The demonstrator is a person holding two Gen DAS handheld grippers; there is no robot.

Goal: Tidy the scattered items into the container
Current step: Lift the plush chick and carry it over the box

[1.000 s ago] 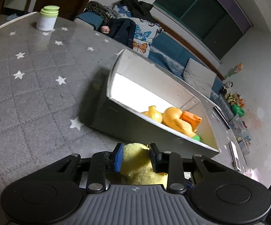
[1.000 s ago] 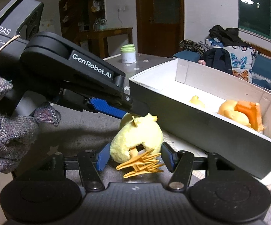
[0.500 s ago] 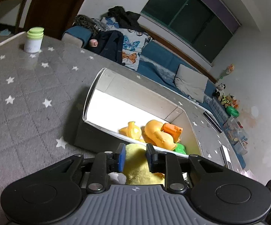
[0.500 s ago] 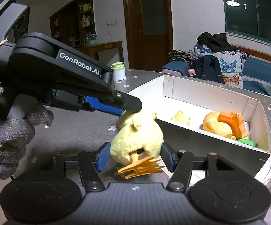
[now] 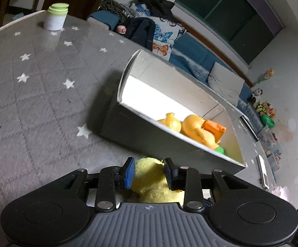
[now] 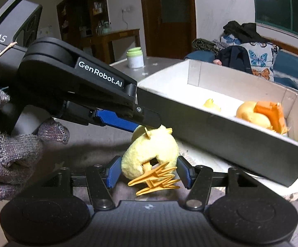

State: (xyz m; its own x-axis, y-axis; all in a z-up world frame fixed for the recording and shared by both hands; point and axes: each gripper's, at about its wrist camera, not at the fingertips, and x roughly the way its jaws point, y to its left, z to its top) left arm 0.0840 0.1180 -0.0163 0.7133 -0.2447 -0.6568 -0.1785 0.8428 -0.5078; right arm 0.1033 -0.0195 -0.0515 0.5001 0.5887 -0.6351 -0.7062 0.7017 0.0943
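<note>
Clearly both claws have hold of the same yellow plush chick (image 6: 151, 150). The left claw (image 5: 149, 173) is closed on the toy's upper end, its blue pads (image 5: 129, 173) pressed into the fluff on either side; from the right wrist view it reaches in from the left, gripped by a hand in a grey knitted glove (image 6: 11, 154). The right claw (image 6: 149, 171) is closed around the chick's lower body, one pad against each flank, with the orange plastic feet (image 6: 157, 180) sticking out toward the camera between them.

The chick hangs just outside the near wall of the white cardboard box (image 5: 149, 135), which sits on the grey star-patterned tabletop (image 5: 37, 94). Inside the box lie a small yellow rubber duck (image 5: 170, 121), a larger orange-yellow duck (image 5: 198, 129) with an orange piece (image 5: 213, 128) touching it, and something green (image 5: 220, 150) in the near corner, mostly hidden by the wall. A white jar with a green lid (image 5: 56, 16) stands at the far edge of the tabletop, well apart from the box.
</note>
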